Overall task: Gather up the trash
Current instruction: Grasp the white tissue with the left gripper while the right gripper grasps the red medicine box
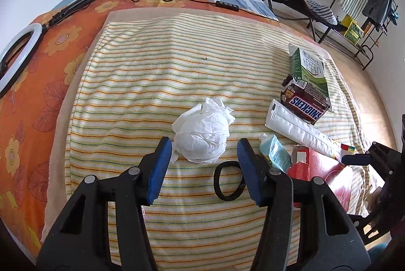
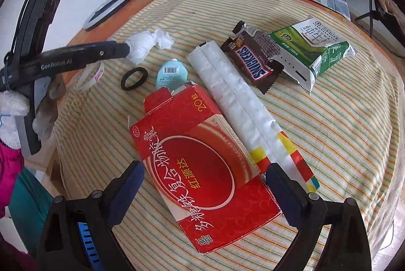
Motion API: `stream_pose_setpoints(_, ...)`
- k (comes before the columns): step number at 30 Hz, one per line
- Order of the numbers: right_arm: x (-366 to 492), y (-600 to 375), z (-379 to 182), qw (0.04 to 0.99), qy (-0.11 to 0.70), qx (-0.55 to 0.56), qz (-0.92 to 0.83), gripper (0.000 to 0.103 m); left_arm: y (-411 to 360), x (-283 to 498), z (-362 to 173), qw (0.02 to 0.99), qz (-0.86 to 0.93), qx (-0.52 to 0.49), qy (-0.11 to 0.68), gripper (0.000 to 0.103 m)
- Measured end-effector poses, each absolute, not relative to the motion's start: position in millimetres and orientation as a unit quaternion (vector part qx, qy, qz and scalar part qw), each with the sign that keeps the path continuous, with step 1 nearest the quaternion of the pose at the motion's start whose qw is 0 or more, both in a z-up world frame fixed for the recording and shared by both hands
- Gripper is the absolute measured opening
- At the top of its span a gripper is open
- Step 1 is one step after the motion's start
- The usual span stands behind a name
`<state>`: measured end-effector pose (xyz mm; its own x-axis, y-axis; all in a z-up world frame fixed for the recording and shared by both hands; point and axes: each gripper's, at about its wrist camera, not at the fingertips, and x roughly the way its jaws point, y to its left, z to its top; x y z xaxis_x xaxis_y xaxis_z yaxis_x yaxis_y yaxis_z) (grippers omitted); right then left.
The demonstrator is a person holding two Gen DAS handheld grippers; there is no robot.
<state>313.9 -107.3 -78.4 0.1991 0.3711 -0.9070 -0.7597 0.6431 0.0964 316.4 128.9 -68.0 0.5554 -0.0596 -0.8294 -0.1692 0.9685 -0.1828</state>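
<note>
The left gripper (image 1: 203, 164) hung low over the striped towel (image 1: 152, 73), its blue-padded fingers (image 1: 159, 169) spread wide with the crumpled white tissue (image 1: 202, 134) sitting between the tips, not pinched. One pad sat just beside the tissue's left edge; the other stood off to its right, above a black hair tie (image 1: 229, 181) lying flat on the cloth.

Over on the right, the right gripper (image 2: 203, 195) was spread as well, fingers (image 2: 126, 192) straddling the near end of the flattened red medicine box (image 2: 200, 169) without closing on it. The box lay face up on the towel, its torn flap pointing away. Alongside it ran a long white foil wrapper (image 2: 238, 103) with coloured squares at one end, touching the box's edge. Beyond that lay a Snickers wrapper (image 2: 255, 60), overlapping a squashed green-and-white milk carton (image 2: 314, 48). A small blue tube (image 2: 170, 76) poked out just past the box's flap. A roll of tape (image 2: 92, 77) rested near the towel's left edge, and a ring light (image 1: 15, 58) lay on the orange floral sheet (image 1: 63, 43).
</note>
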Motion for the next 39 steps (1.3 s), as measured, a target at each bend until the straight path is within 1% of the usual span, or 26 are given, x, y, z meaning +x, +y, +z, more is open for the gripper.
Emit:
stream_pose_setpoints(2, 305.8, -102.3, -82.3, 0.750, 0.495, -0.231, 0.373, 0.098, 128.0, 322.3, -72.0, 0.871, 0.031, -0.121, 0.475, 0.056)
stream_pose_setpoints(3, 301.9, -99.2, -83.8, 0.749, 0.489, -0.247, 0.372, 0.098, 127.4, 324.8, -73.8, 0.870, 0.030, -0.121, 0.477, 0.053)
stream_pose_setpoints(4, 298.8, -96.7, -85.1, 0.750, 0.483, -0.261, 0.369, 0.098, 127.1, 327.4, -75.7, 0.868, 0.030, -0.121, 0.481, 0.045)
stream_pose_setpoints(5, 296.0, -93.8, -86.5, 0.751, 0.477, -0.273, 0.366, 0.098, 127.4, 329.7, -77.9, 0.866, 0.032, -0.122, 0.484, 0.041)
stream_pose_setpoints(6, 293.8, -91.2, -87.7, 0.752, 0.473, -0.282, 0.363, 0.098, 128.6, 331.5, -79.7, 0.864, 0.034, -0.125, 0.487, 0.038)
stream_pose_setpoints(8, 289.7, -86.2, -89.3, 0.755, 0.462, -0.296, 0.359, 0.098, 132.1, 333.7, -82.0, 0.862, 0.033, -0.138, 0.486, 0.037)
stream_pose_setpoints(9, 287.7, -84.3, -89.9, 0.756, 0.459, -0.300, 0.357, 0.098, 133.9, 333.9, -82.5, 0.862, 0.032, -0.145, 0.485, 0.032)
stream_pose_setpoints(11, 285.6, -79.9, -91.0, 0.756, 0.457, -0.302, 0.358, 0.098, 137.0, 332.5, -81.9, 0.862, 0.031, -0.156, 0.482, 0.031)
stream_pose_setpoints(12, 284.8, -79.3, -91.7, 0.756, 0.457, -0.302, 0.358, 0.097, 137.2, 331.5, -81.2, 0.862, 0.031, -0.155, 0.481, 0.028)
stream_pose_setpoints(14, 283.4, -78.4, -91.2, 0.760, 0.453, -0.300, 0.356, 0.095, 136.4, 328.2, -78.3, 0.866, 0.033, -0.147, 0.476, 0.027)
stream_pose_setpoints(16, 282.3, -78.7, -89.5, 0.762, 0.454, -0.290, 0.361, 0.091, 136.3, 324.1, -74.9, 0.870, 0.034, -0.143, 0.471, 0.026)
stream_pose_setpoints(20, 279.1, -83.1, -84.3, 0.767, 0.456, -0.261, 0.369, 0.089, 138.0, 312.6, -65.9, 0.875, 0.037, -0.143, 0.461, 0.025)
stream_pose_setpoints(22, 277.5, -86.3, -80.7, 0.774, 0.453, -0.247, 0.367, 0.084, 137.9, 306.3, -60.1, 0.878, 0.034, -0.143, 0.455, 0.025)
stream_pose_setpoints(23, 276.3, -88.5, -78.5, 0.778, 0.452, -0.238, 0.366, 0.081, 137.5, 303.6, -57.0, 0.880, 0.034, -0.141, 0.452, 0.025)
stream_pose_setpoints(24, 274.8, -90.9, -75.2, 0.781, 0.448, -0.229, 0.370, 0.069, 136.5, 300.7, -54.4, 0.881, 0.033, -0.138, 0.451, 0.025)
stream_pose_setpoints(25, 274.2, -92.8, -70.7, 0.787, 0.440, -0.221, 0.372, 0.060, 135.2, 297.4, -51.9, 0.882, 0.032, -0.135, 0.449, 0.025)
stream_pose_setpoints(27, 276.2, -93.4, -65.4, 0.792, 0.439, -0.212, 0.368, 0.056, 132.5, 292.0, -47.6, 0.884, 0.032, -0.129, 0.448, 0.025)
stream_pose_setpoints(30, 277.4, -90.5, -65.7, 0.793, 0.445, -0.218, 0.356, 0.056, 128.9, 282.6, -41.5, 0.888, 0.032, -0.119, 0.443, 0.025)
stream_pose_setpoints(32, 278.9, -92.8, -63.1, 0.797, 0.445, -0.212, 0.350, 0.053, 127.6, 276.2, -37.8, 0.890, 0.032, -0.113, 0.440, 0.025)
stream_pose_setpoints(34, 283.2, -96.9, -57.6, 0.802, 0.444, -0.205, 0.343, 0.047, 127.6, 271.5, -34.9, 0.891, 0.031, -0.111, 0.438, 0.025)
stream_pose_setpoints(38, 292.6, -106.4, -47.5, 0.817, 0.436, -0.214, 0.311, 0.047, 128.1, 266.1, -31.0, 0.893, 0.029, -0.111, 0.436, 0.025)
stream_pose_setpoints(39, 296.6, -108.2, -46.4, 0.818, 0.437, -0.217, 0.303, 0.046, 128.3, 264.9, -30.0, 0.893, 0.028, -0.112, 0.434, 0.025)
